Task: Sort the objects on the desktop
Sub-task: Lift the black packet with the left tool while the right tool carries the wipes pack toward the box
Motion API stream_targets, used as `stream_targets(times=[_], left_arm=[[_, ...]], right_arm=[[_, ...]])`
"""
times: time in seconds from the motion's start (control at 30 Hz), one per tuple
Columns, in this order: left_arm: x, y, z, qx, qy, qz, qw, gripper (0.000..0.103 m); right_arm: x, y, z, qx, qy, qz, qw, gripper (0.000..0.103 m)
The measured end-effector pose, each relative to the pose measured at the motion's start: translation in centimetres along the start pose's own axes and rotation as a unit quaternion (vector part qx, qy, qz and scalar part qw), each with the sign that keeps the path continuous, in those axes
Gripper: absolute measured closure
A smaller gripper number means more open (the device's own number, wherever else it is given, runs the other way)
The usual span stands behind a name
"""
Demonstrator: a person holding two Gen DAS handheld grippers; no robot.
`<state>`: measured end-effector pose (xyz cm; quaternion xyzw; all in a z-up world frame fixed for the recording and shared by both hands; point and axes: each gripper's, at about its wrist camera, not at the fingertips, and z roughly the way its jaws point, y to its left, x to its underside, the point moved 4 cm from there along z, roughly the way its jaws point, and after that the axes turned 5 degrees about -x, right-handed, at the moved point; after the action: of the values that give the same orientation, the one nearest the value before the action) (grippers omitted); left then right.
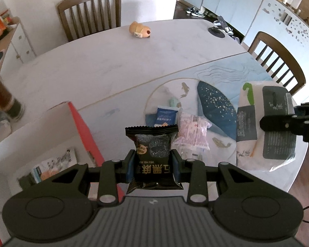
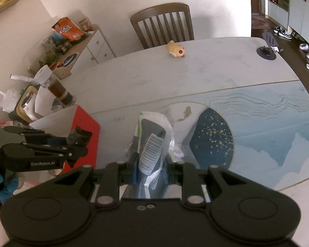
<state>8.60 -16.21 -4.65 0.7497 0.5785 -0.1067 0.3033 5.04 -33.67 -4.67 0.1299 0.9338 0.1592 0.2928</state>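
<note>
My left gripper (image 1: 152, 164) is shut on a black snack packet (image 1: 153, 144) and holds it above the table, beside a red and white box (image 1: 80, 127). My right gripper (image 2: 151, 164) is shut on a white tissue pack with a dark label (image 2: 152, 142), lifted over the blue mat (image 2: 267, 127). That pack also shows at the right of the left wrist view (image 1: 263, 123). A pink packet (image 1: 192, 133) and a blue sachet (image 1: 165, 118) lie on the mat. The left gripper with its packet shows in the right wrist view (image 2: 78, 140) over the red box (image 2: 84, 127).
A small tan plush toy (image 1: 139, 29) lies at the far side of the white table (image 1: 92, 68). Wooden chairs stand at the far edge (image 1: 90, 12) and right (image 1: 278, 61). A dark-filled glass bottle (image 2: 57, 90) and clutter stand at the left. A round black item (image 2: 266, 52) sits far right.
</note>
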Motion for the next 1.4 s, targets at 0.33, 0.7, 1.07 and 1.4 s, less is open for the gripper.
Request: stream_targets(times=[0.33,0.7,1.07,1.4], left_arm=[[2.2,0.8,-3.0,0.006,-0.009,-0.021,0.9997,0.069],[4.4,3.6,-5.4,-0.007,-0.013,-0.036,0.9992,0.069],[6.1,8.0,-6.9,-0.036,-0.009,-0.063,0.9973,0.069],[7.3,12.7,-7.9,-0.067,-0.006,-0.092,0.9935,0.069]], right_arm=[[1.1,2.8,-0.3,-0.018,0.015,-0.013,1.0,0.08],[1.4,7.1,-0.1,-0.051,0.028,-0.045,0.997,0.08],[1.1,11.6,1.8,-0.073,0.051,-0.083,0.993,0.08],[0.1,15.7,3.9,-0.096,0.058,-0.113,0.987,0.08]])
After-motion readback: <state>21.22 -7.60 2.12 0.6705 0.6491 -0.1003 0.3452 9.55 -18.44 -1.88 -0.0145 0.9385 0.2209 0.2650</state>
